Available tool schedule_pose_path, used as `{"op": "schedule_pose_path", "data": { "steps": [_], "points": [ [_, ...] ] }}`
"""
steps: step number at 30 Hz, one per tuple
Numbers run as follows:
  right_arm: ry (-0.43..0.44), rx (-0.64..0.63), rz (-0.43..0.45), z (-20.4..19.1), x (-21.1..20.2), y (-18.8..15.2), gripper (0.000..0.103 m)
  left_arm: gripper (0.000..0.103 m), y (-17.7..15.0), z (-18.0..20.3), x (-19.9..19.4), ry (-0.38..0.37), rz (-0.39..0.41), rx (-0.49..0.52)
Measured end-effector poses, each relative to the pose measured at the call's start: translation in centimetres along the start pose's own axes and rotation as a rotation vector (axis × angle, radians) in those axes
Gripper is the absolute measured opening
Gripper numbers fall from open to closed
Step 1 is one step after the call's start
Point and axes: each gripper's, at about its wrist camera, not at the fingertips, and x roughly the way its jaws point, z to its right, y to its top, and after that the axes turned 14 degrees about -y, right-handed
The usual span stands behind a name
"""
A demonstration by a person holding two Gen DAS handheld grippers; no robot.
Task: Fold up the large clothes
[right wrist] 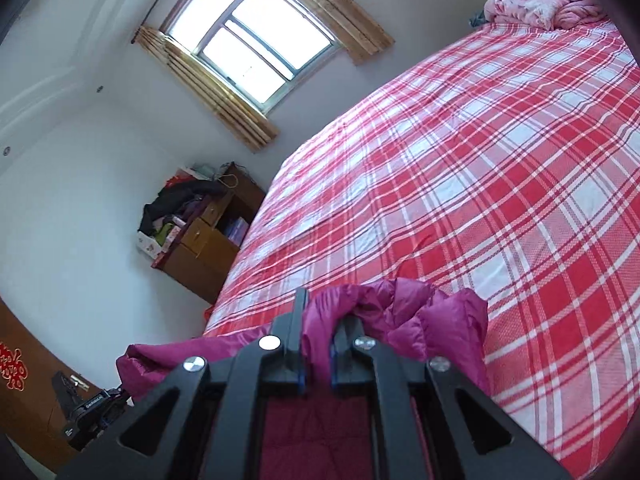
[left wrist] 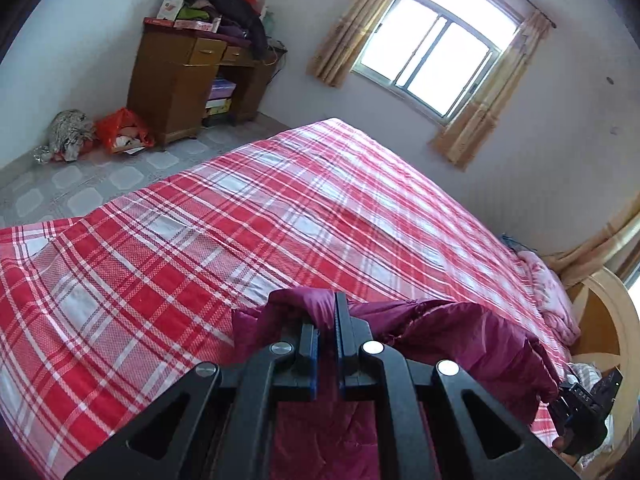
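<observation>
A magenta padded jacket (left wrist: pixel 460 336) hangs stretched between both grippers above the red plaid bed (left wrist: pixel 280 208). My left gripper (left wrist: pixel 329 312) is shut on one edge of the jacket, whose fabric bunches over the black fingers and trails right toward the other gripper (left wrist: pixel 580 416) at the frame's edge. In the right wrist view, my right gripper (right wrist: pixel 320 320) is shut on a thick fold of the same jacket (right wrist: pixel 420 320), which spreads left toward the left gripper (right wrist: pixel 92 412). The jacket's lower part hangs under both tools, mostly hidden. The bed (right wrist: pixel 480 184) lies ahead.
A wooden dresser (left wrist: pixel 188 84) piled with clothes and boxes stands by the far wall, with bags (left wrist: pixel 120 128) on the tiled floor beside it. A curtained window (left wrist: pixel 436 60) is behind the bed. A pink quilt (right wrist: pixel 544 4) lies at the head of the bed.
</observation>
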Motion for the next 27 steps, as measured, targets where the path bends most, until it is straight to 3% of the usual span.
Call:
{"op": "schedule_pose_path", "data": {
  "steps": [9, 12, 16, 22, 24, 26, 27],
  "points": [
    [-0.236, 0.036, -0.041, 2.9, 8.4, -0.6, 0.011, 0.006, -0.9, -2.3, 11.9, 0.131, -0.141, 0.032],
    [-0.275, 0.034, -0.051, 3.9, 9.8, -1.1, 0.019, 0.007, -2.1, -3.8, 14.5, 0.15, -0.188, 0.024],
    [-0.296, -0.023, -0.023, 3.9, 10.4, -1.8, 0.021, 0.008, -2.5, -5.3, 15.1, 0.069, -0.193, -0.055],
    [-0.186, 0.109, -0.074, 6.8, 8.9, -0.5, 0.026, 0.009, 0.8, -6.6, 12.1, -0.057, -0.218, -0.144],
    [-0.223, 0.14, 0.045, 7.2, 5.1, 0.3, 0.058, 0.012, 2.0, -6.2, 9.1, -0.043, -0.175, -0.091],
    [-0.282, 0.133, 0.234, 6.5, 0.1, 0.7, 0.079, 0.023, 2.7, -5.6, 6.4, 0.036, -0.111, -0.015],
    [-0.306, 0.088, 0.3, 5.4, -1.8, 0.7, 0.079, 0.039, 2.9, -5.3, 5.3, 0.07, -0.075, 0.012]
  ]
}}
